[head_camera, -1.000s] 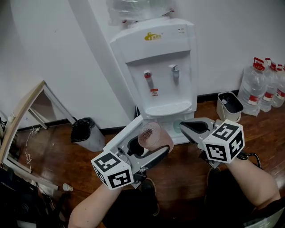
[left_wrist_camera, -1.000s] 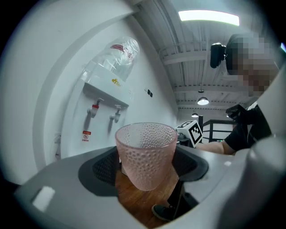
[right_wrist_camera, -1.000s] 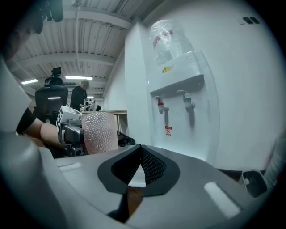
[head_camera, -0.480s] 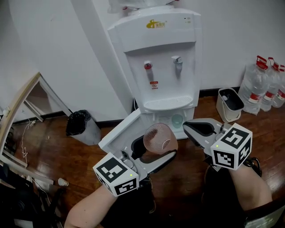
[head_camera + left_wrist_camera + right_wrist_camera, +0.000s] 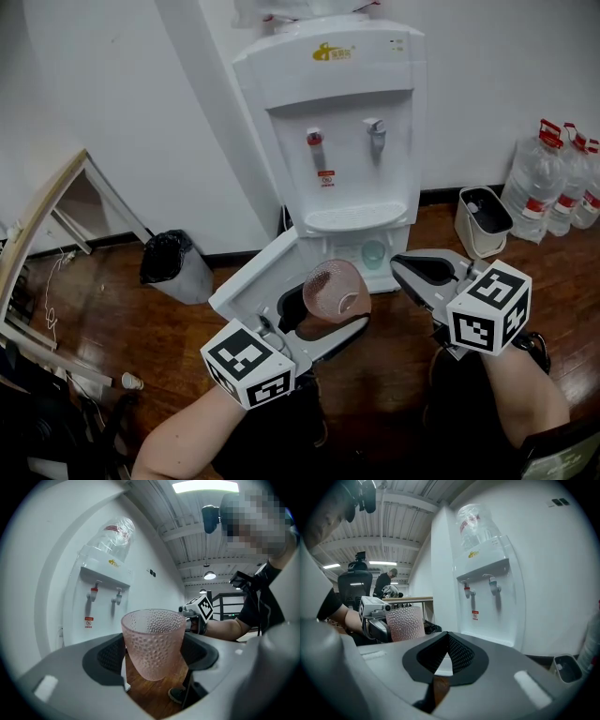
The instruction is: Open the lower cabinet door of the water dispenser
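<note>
The white water dispenser (image 5: 337, 122) stands against the wall, with its lower cabinet door (image 5: 251, 281) swung out to the left. A small teal cup (image 5: 373, 253) shows inside the open cabinet. My left gripper (image 5: 319, 317) is shut on a pink dimpled glass cup (image 5: 334, 285), upright in front of the open door. In the left gripper view the cup (image 5: 153, 641) fills the space between the pads. My right gripper (image 5: 417, 268) hovers just right of the cup, its jaws shut and empty, as the right gripper view (image 5: 447, 645) confirms.
A black-bagged bin (image 5: 173, 267) sits left of the dispenser and a white bin (image 5: 483, 217) to its right. Several water bottles (image 5: 562, 183) line the right wall. A wooden frame (image 5: 47, 234) leans at the far left. The floor is dark wood.
Both grippers and the pink cup have drifted slightly lower and to the right in the head view. The door stays open and both grips are unchanged.
</note>
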`<state>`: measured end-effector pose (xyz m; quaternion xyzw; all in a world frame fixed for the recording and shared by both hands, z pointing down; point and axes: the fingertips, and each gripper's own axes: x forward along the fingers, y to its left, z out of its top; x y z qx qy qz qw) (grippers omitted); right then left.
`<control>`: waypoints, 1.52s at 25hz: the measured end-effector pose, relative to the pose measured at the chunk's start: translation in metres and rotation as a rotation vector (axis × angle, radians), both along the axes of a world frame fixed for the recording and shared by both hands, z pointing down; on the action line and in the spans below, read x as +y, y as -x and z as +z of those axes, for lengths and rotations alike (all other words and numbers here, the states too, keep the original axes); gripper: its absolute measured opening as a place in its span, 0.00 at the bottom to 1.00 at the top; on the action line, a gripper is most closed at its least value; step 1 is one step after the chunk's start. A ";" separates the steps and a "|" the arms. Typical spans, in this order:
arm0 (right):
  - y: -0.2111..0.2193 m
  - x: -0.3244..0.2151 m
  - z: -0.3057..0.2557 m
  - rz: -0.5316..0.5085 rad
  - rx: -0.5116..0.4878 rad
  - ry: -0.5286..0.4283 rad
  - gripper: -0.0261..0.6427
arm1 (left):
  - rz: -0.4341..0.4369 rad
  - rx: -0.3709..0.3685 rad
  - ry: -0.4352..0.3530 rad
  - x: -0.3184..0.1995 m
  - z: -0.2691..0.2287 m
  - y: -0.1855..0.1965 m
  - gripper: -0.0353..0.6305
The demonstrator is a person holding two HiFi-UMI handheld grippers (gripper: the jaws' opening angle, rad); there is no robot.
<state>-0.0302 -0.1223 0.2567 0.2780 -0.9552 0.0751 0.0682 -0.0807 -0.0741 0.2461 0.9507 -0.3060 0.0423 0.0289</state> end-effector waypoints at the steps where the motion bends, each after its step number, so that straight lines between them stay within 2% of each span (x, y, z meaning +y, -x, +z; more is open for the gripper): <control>1: 0.000 0.000 0.000 0.002 -0.002 0.002 0.04 | 0.000 -0.002 0.001 0.000 0.000 0.000 0.60; 12: -0.005 0.001 -0.004 0.009 -0.009 -0.010 0.04 | 0.017 -0.028 0.008 -0.001 0.008 -0.004 0.60; 16: -0.007 0.000 -0.004 0.016 -0.015 -0.006 0.04 | 0.002 -0.009 0.019 -0.004 0.009 0.001 0.60; 25: -0.004 0.000 -0.002 0.024 -0.005 -0.016 0.04 | -0.026 -0.016 0.008 -0.006 0.010 0.008 0.60; 38: -0.015 -0.002 -0.001 0.078 -0.006 -0.021 0.04 | -0.018 -0.016 -0.032 -0.006 -0.001 0.002 0.60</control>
